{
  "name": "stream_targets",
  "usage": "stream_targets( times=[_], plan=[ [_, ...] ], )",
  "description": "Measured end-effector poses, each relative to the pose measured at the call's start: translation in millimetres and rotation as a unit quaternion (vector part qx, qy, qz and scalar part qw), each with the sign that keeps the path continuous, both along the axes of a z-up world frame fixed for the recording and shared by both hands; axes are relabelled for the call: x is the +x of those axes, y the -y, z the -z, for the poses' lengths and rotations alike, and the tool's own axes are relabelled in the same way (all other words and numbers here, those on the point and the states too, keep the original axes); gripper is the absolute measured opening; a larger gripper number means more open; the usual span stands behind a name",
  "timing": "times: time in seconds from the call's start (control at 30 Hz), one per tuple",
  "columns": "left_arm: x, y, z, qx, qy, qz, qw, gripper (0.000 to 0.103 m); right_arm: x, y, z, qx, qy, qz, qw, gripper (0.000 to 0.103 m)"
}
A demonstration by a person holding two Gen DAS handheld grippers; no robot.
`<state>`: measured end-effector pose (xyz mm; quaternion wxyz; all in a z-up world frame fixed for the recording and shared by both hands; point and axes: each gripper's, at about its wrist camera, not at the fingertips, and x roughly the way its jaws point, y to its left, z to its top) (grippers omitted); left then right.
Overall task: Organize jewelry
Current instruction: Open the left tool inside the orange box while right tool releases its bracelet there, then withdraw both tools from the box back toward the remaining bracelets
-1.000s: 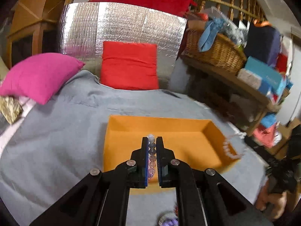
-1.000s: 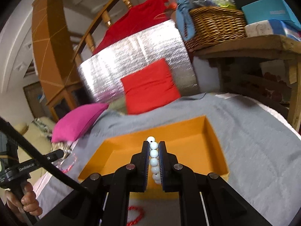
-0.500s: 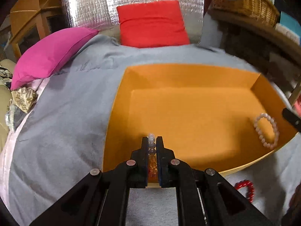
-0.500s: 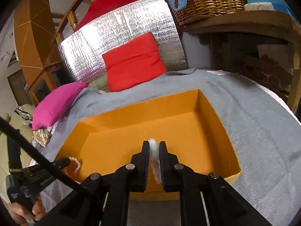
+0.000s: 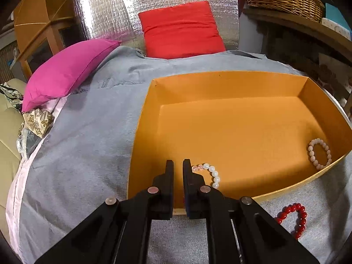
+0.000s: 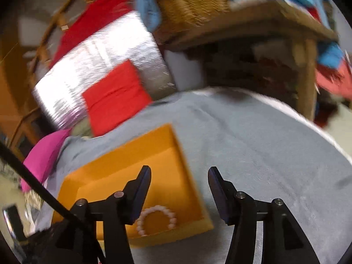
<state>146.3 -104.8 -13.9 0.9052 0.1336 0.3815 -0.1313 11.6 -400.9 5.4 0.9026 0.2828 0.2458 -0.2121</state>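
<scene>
**Sorting bracelets into the orange tray: both claws at the near edge**

Lying inside the orange tray [image 5: 220,83], just beside my left gripper [image 5: 176,167], is a beaded bracelet [image 5: 212,169]; its round beads run from clear pink to pearly white, and its near end passes behind my right-hand finger. My left jaws stand drawn almost together with only a narrow slit between them; no bead shows in that slit, and I cannot tell whether the hidden end is pinched.

A second bracelet [image 5: 310,153] of pale pinkish-white beads forms a full ring in the tray's near right corner. The right wrist view, though blurred, shows the same ring [image 6: 154,208] just beside my right gripper [image 6: 179,176]. Those jaws have just been opening and now stand wide apart with nothing between them.

A third bracelet [image 5: 303,217], glossy red, rests on the grey blanket [image 5: 88,143] outside the tray, near its front wall.

Count: three bracelets, two in the tray and one outside; one tray; two cushions, one red [image 5: 180,30] and one pink [image 5: 66,72], at the blanket's far side.
</scene>
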Motion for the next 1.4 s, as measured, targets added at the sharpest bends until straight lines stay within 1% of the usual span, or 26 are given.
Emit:
stream_targets(
  times=[0.07,0.13,0.23,0.3,0.4,0.53,0.73,0.93,1.07,1.1,1.2,1.23,1.3,1.37,1.4],
  plan=[
    [-0.8,0.2,0.1,0.002,0.0,0.002,1.0,0.008,3.4,13.5,12.7,0.049,-0.005,0.001,0.999,0.058],
    [-1.8,0.2,0.1,0.0,0.0,0.003,1.0,0.008,8.2,17.4,20.5,0.076,-0.007,-0.013,0.997,0.058],
    [-5.9,1.5,1.2,0.01,0.005,0.009,0.9999,0.006,14.8,12.9,23.1,0.09,-0.003,-0.033,0.995,0.059],
    [-8.4,1.5,2.5,0.016,0.006,0.011,0.9998,0.006,18.5,6.2,21.4,0.073,-0.008,-0.029,0.997,0.06],
    [-9.7,-1.1,2.5,0.022,0.008,0.012,0.9996,0.006,21.0,1.2,22.5,0.065,-0.008,-0.027,0.998,0.06],
    [-11.4,-6.7,2.8,0.027,0.007,0.007,0.9996,0.004,25.9,-7.9,22.2,0.044,-0.017,-0.037,0.998,0.06],
    [-19.6,-17.5,5.1,0.043,0.01,0.002,0.999,0.003,30.8,-21.9,21.7,0.038,-0.021,-0.058,0.997,0.06],
    [-32.5,-23.4,7.4,0.064,0.018,0.005,0.9977,0.003,24.9,-29.4,19.8,0.039,-0.018,-0.08,0.996,0.06],
    [-33.3,-26.1,5.8,0.06,0.017,0.003,0.998,0.003,26.8,-33.9,18.0,0.029,-0.02,-0.088,0.995,0.06],
    [-32.5,-26.7,5.3,0.06,0.018,-0.001,0.998,0.006,27.7,-34.7,18.0,0.026,-0.023,-0.089,0.995,0.06],
    [-32.4,-26.8,3.3,0.057,0.019,-0.002,0.9982,0.006,29.1,-34.8,17.4,0.02,-0.027,-0.086,0.996,0.06],
    [-33.1,-26.4,3.3,0.059,0.021,-0.003,0.9981,0.006,28.9,-35.2,15.7,0.013,-0.028,-0.083,0.996,0.06],
    [-33.3,-26.5,3.3,0.061,0.021,-0.003,0.9979,0.007,26.8,-39.4,7.7,-0.024,-0.028,-0.073,0.997,0.061],
    [-32.9,-27.6,2.6,0.06,0.022,-0.004,0.998,0.009,24.7,-43.8,1.2,-0.05,-0.024,-0.071,0.996,0.061],
    [-32.9,-27.9,2.3,0.061,0.023,-0.005,0.9979,0.013,23.2,-45.9,-1.9,-0.061,-0.022,-0.07,0.995,0.062]
  ],
)
